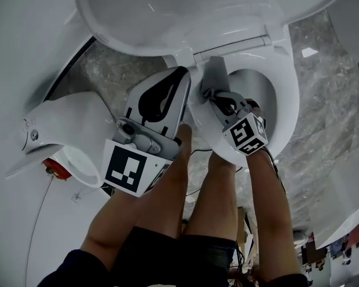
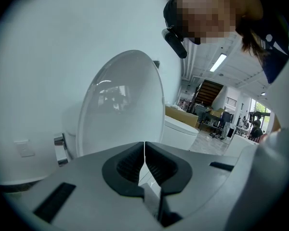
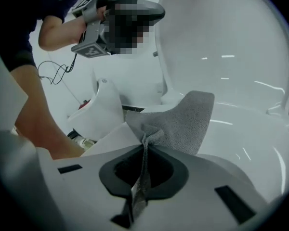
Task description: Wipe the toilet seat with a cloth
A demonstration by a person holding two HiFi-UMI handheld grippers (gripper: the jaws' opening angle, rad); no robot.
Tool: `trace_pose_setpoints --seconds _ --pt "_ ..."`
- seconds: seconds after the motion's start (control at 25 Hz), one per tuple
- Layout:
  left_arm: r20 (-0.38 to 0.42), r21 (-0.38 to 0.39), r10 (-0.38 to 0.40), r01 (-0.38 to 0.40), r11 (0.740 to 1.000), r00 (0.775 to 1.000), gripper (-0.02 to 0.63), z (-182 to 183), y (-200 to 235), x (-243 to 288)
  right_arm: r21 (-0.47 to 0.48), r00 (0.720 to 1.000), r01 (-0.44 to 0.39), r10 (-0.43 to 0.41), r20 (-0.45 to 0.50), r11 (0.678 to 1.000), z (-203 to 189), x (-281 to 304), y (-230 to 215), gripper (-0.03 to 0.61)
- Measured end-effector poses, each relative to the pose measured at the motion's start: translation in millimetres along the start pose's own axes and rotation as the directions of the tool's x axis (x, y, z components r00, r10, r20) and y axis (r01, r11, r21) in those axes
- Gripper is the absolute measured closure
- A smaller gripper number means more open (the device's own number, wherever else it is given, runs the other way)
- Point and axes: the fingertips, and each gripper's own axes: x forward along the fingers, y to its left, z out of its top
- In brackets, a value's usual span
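Left tool [image 2: 144, 147] idle, jaws together on nothing; right tool [image 3: 145, 148] pinching grey cloth [image 3: 183, 124] at toilet seat [image 1: 285, 94] rear, apparently mid-wipe, rim sweep next.

No readable text, labels, brands, numbers; nothing legible anywhere — none.

A grey speckled stone floor [image 1: 332, 82] fills the right and upper left of the head view. At the left of that view stands a white ceramic fixture [image 1: 69, 115] with a red part [image 1: 58, 168] at its lower edge. A thin cable [image 1: 37, 226] runs down below it. In the left gripper view a chrome lever [image 2: 60, 149] sits at the left. Far off at the right are a staircase [image 2: 209, 91], a ceiling light [image 2: 219, 62] and brown boxes [image 2: 180, 114].
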Motion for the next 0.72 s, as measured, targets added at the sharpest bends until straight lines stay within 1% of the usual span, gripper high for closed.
trace_pose_setpoints --seconds 0.04,0.08,0.16,0.2,0.28,0.36,0.44,0.48,0.52,0.56,0.6,0.68,0.72 --pt "0.001 0.001 -0.003 0.003 1.0 1.0 0.589 0 -1 0 -0.024 1.0 0.009 -0.01 -0.009 1.0 0 0 -3 0.557" --pt "0.002 0.003 -0.006 0.006 1.0 1.0 0.589 1 -3 0 -0.04 0.999 0.04 -0.041 -0.015 0.998 2 0 -12 0.557" --pt "0.002 0.006 -0.011 0.011 1.0 1.0 0.589 1 -6 -1 -0.026 0.989 0.147 -0.147 -0.014 0.989 6 -3 -41 0.557" --pt "0.001 0.007 -0.012 0.012 1.0 1.0 0.589 2 -6 -2 -0.007 0.977 0.21 -0.211 -0.018 0.978 7 -8 -59 0.557" --pt "0.001 0.009 -0.012 0.012 1.0 1.0 0.589 2 -7 -4 0.03 0.94 0.338 -0.336 -0.052 0.941 2 -25 -94 0.557" --pt "0.005 0.009 -0.008 0.008 1.0 1.0 0.589 2 -6 -5 0.072 0.892 0.446 -0.437 -0.112 0.892 -17 -49 -123 0.558" --pt "0.008 0.007 -0.002 0.002 1.0 1.0 0.589 3 -4 -7 0.101 0.853 0.513 -0.493 -0.169 0.853 -39 -71 -138 0.558" --pt "0.011 0.005 0.0 0.0 1.0 1.0 0.589 4 -3 -7 0.109 0.843 0.53 -0.507 -0.182 0.841 -45 -77 -140 0.558" --pt "0.014 0.004 0.003 -0.003 1.0 1.0 0.589 5 -2 -8 0.119 0.84 0.535 -0.512 -0.179 0.836 -46 -80 -141 0.558" --pt "0.016 0.003 0.005 -0.005 1.0 1.0 0.589 6 -2 -9 0.13 0.846 0.528 -0.508 -0.16 0.839 -42 -78 -140 0.558" --pt "0.018 0.001 0.007 -0.007 1.0 1.0 0.589 6 -1 -10 0.135 0.861 0.507 -0.493 -0.127 0.851 -33 -74 -138 0.558" --pt "0.021 -0.002 0.01 -0.01 1.0 1.0 0.589 6 0 -11 0.111 0.905 0.426 -0.425 -0.036 0.898 -5 -56 -126 0.558" --pt "0.023 -0.003 0.011 -0.011 1.0 1.0 0.589 7 0 -11 0.089 0.929 0.368 -0.37 0.006 0.926 11 -44 -114 0.557"
